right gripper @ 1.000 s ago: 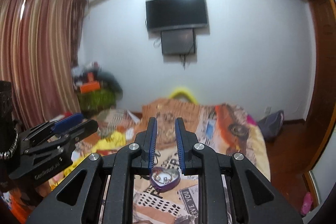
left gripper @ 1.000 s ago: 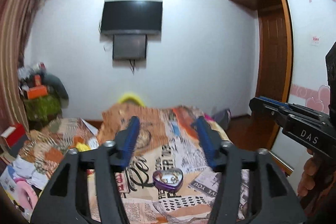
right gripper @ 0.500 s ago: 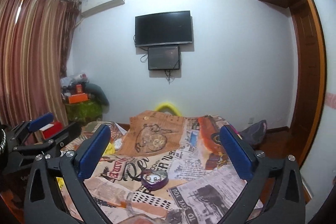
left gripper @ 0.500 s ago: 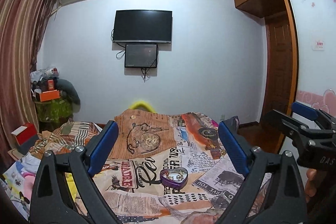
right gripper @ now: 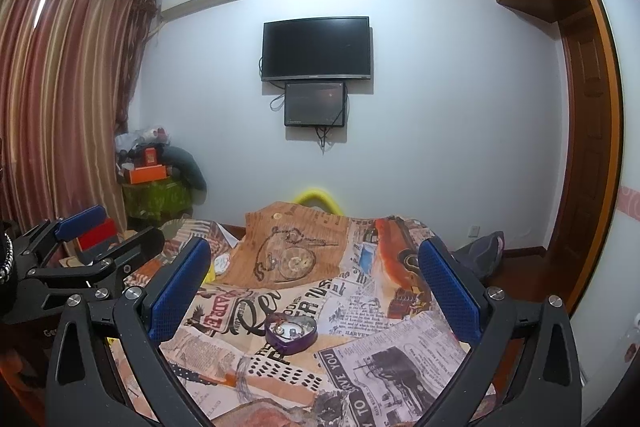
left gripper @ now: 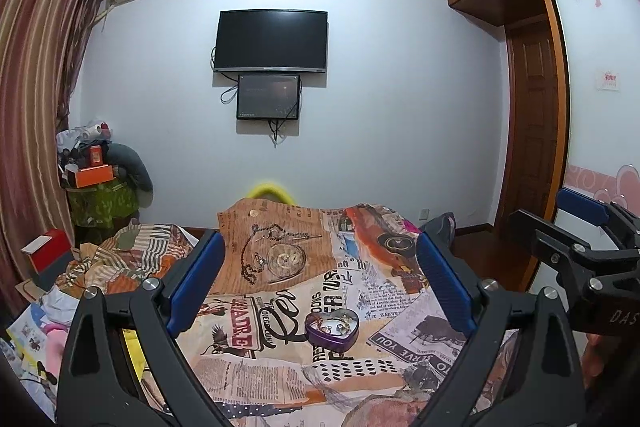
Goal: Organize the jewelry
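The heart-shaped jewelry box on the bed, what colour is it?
Purple. The heart-shaped box shows best in the left wrist view, lid off, with jewelry inside.

A: Layout? 
B: Heart-shaped tin [left gripper: 332,329] sits on the bed cover [left gripper: 280,367], mid-bed, small jewelry pieces [left gripper: 330,325] inside it. 
A: Behind it? 
B: TV [left gripper: 271,41] on the far wall, smaller screen [left gripper: 268,97] directly beneath. Cluttered stand [left gripper: 100,187] left of the bed, wardrobe [left gripper: 532,99] right.

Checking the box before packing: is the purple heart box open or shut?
Open: the purple heart box has no lid on, and small jewelry pieces show inside.
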Action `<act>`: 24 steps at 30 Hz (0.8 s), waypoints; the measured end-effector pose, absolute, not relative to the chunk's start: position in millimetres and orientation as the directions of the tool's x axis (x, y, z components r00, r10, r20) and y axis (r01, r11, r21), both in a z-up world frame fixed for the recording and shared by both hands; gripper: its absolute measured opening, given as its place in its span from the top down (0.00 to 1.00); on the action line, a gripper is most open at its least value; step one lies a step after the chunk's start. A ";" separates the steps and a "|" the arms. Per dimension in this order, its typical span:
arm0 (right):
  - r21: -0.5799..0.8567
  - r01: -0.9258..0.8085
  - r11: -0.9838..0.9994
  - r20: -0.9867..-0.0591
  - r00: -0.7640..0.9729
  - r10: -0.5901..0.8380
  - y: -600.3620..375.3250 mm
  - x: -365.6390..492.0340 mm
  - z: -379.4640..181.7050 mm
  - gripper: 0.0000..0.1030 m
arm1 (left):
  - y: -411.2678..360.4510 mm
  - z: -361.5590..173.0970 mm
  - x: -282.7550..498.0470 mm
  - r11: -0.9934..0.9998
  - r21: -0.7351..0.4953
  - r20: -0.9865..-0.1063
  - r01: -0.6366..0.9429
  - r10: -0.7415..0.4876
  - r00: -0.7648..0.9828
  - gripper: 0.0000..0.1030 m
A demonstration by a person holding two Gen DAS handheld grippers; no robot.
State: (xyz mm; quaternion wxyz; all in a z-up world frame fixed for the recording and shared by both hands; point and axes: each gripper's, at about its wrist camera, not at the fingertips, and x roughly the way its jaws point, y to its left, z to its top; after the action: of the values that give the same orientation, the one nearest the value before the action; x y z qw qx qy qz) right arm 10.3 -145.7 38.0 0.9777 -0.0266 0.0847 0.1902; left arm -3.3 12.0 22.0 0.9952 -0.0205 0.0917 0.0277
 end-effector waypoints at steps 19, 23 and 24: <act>-0.010 -0.359 0.933 -0.206 0.914 0.349 -148.5 12.7 38.6 0.00 | 14.2 16.4 4.2 0.997 -0.053 -0.225 -0.060 0.047 0.973 0.06; -0.010 -0.356 0.934 -0.209 0.914 0.346 -148.8 13.3 38.5 0.00 | 14.5 16.7 5.4 0.996 -0.057 -0.228 -0.064 0.049 0.972 0.03; -0.010 -0.357 0.934 -0.209 0.914 0.347 -148.8 13.4 38.5 0.00 | 14.7 17.0 5.5 0.996 -0.059 -0.228 -0.064 0.049 0.972 0.03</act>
State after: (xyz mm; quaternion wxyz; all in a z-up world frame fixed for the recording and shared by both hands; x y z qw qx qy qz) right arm 13.4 -148.8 38.5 0.9781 -0.0240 0.1024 0.1798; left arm 5.5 14.7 17.0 0.9925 -0.0332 0.1141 0.0286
